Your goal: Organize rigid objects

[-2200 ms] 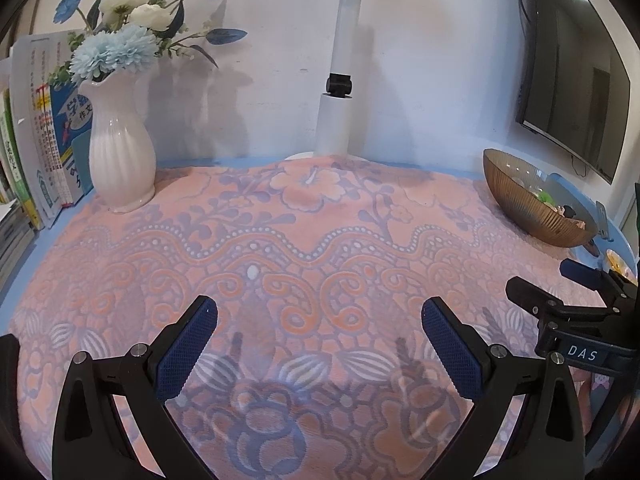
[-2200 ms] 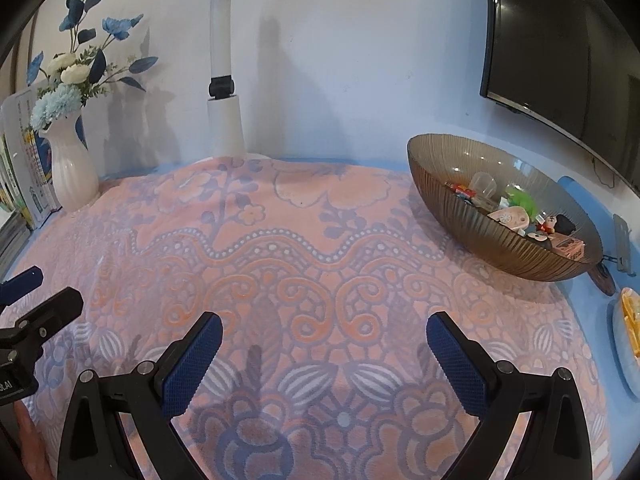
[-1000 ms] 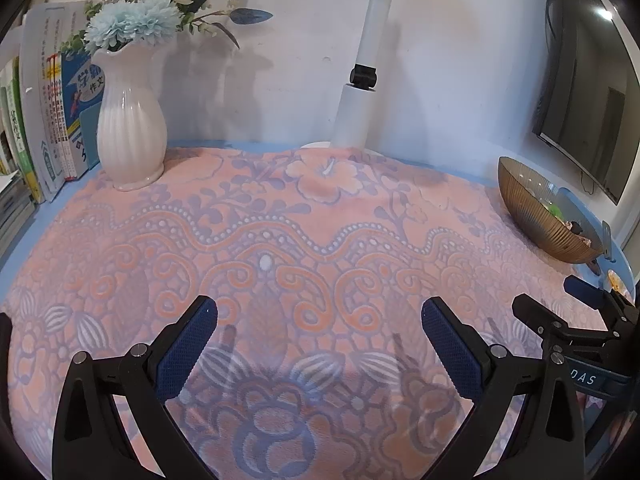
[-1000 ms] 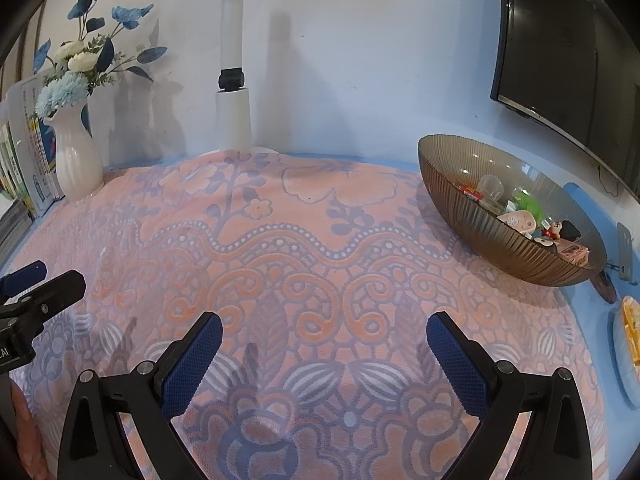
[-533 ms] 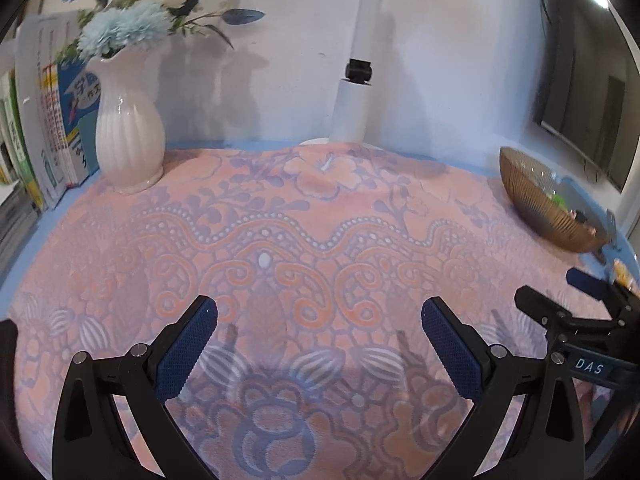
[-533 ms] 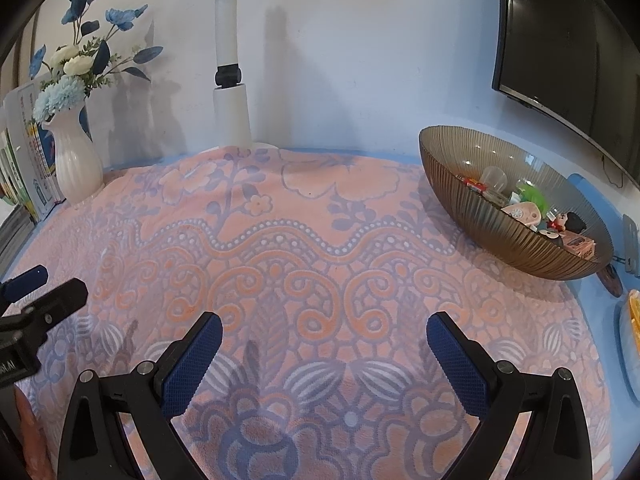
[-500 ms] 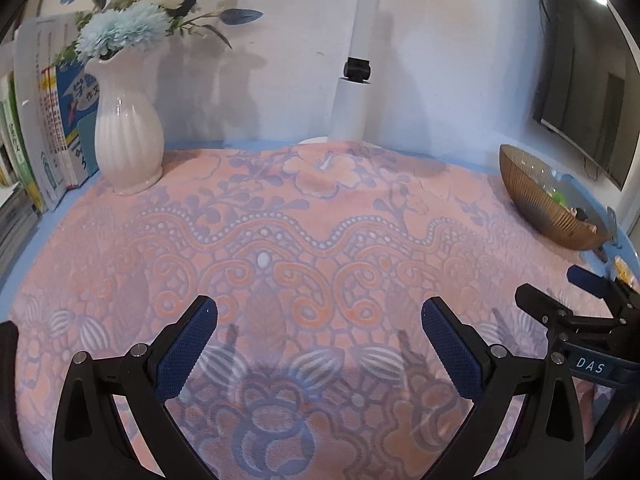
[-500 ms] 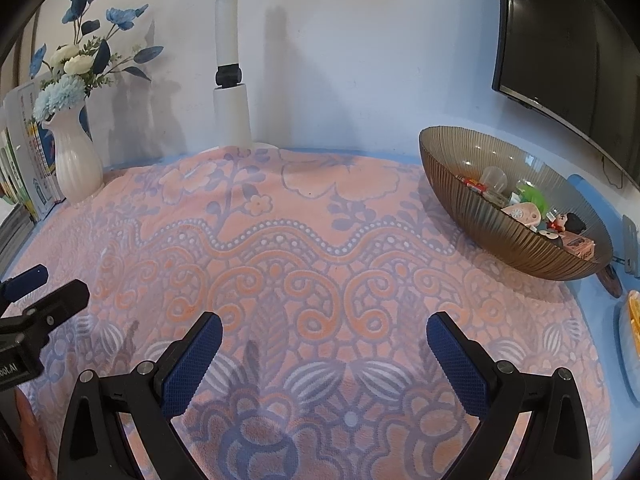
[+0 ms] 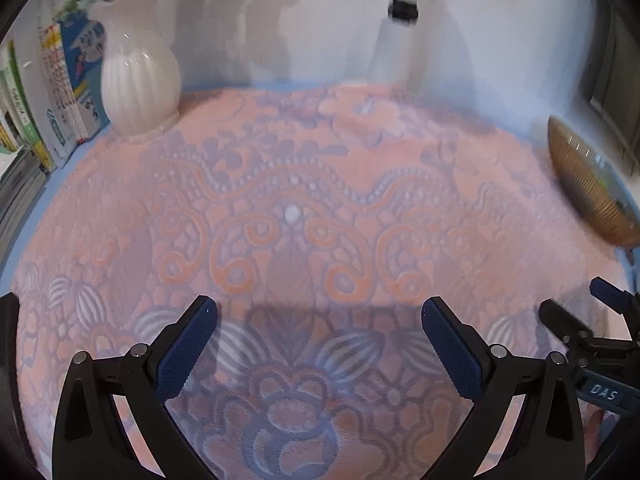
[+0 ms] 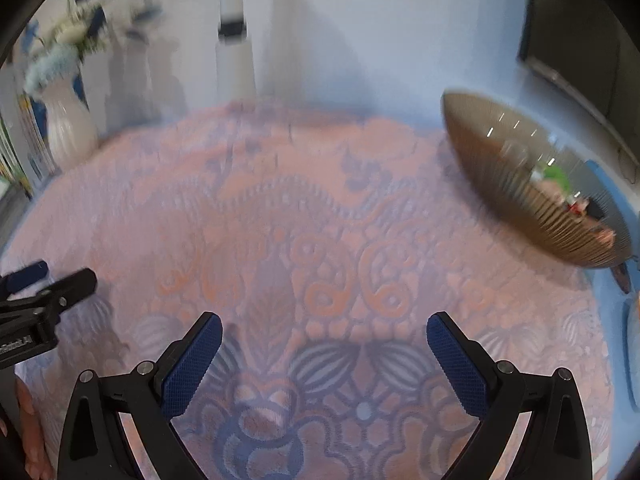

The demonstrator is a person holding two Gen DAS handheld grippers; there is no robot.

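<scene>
A ribbed brown bowl (image 10: 520, 196) stands at the right of the pink patterned cloth (image 10: 320, 240), holding several small toys and trinkets, blurred here. The left wrist view catches only that bowl's (image 9: 588, 188) side at its right edge. My left gripper (image 9: 318, 336) hovers open over the cloth (image 9: 304, 208) with nothing between its blue pads. My right gripper (image 10: 324, 346) is open too, empty, low over the cloth's front part. Each gripper shows at the side of the other's view: the right one (image 9: 576, 316) and the left one (image 10: 52, 280).
A white ribbed vase (image 9: 138, 84) with blue and white flowers stands at the back left, books (image 9: 48, 92) upright beside it. A white lamp post (image 10: 234, 48) rises at the back centre. A dark screen (image 10: 576, 40) hangs on the wall behind the bowl.
Both views have dipped and moved in towards the cloth, with motion blur now. Both grippers stay open and empty.
</scene>
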